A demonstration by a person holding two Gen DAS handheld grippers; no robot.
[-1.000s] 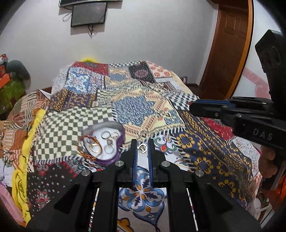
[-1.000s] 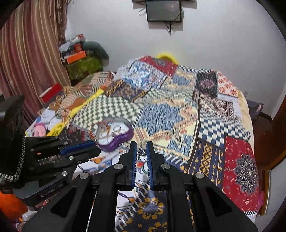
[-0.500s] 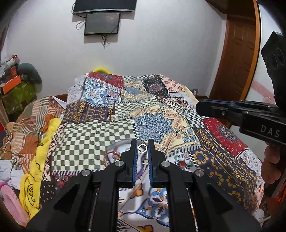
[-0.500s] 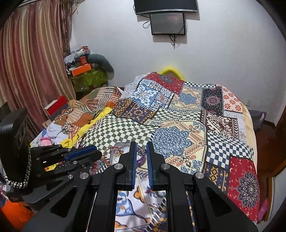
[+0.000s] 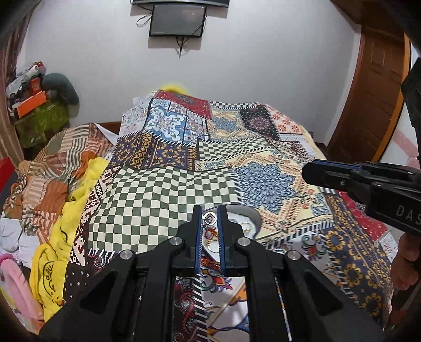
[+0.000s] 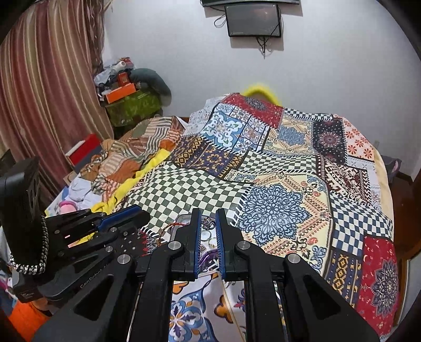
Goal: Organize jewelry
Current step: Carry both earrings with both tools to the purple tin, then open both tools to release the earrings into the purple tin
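My left gripper (image 5: 209,216) is shut on a small silver ring (image 5: 209,216) held between its blue-lined fingertips. My right gripper (image 6: 208,223) is shut on a small dark metal piece of jewelry (image 6: 208,224). A purple heart-shaped jewelry tray (image 5: 247,215) with a white inside lies on the patchwork bedspread just under both grippers; it also shows in the right wrist view (image 6: 181,219). It holds several gold rings (image 5: 245,225) and a red beaded bracelet (image 6: 168,228), mostly hidden by the fingers. The right gripper shows at the right of the left wrist view (image 5: 307,172).
The patchwork bedspread (image 5: 163,189) covers the bed. A pile of clothes and a yellow cloth (image 5: 65,210) lie along its left side. A wooden door (image 5: 373,86) is at the right, a wall screen (image 5: 177,19) above the bed, a cluttered green box (image 6: 131,105) by the curtain.
Both grippers have tilted up and drawn back towards me, each still holding its piece. The tray has slid low in view, under the fingers.
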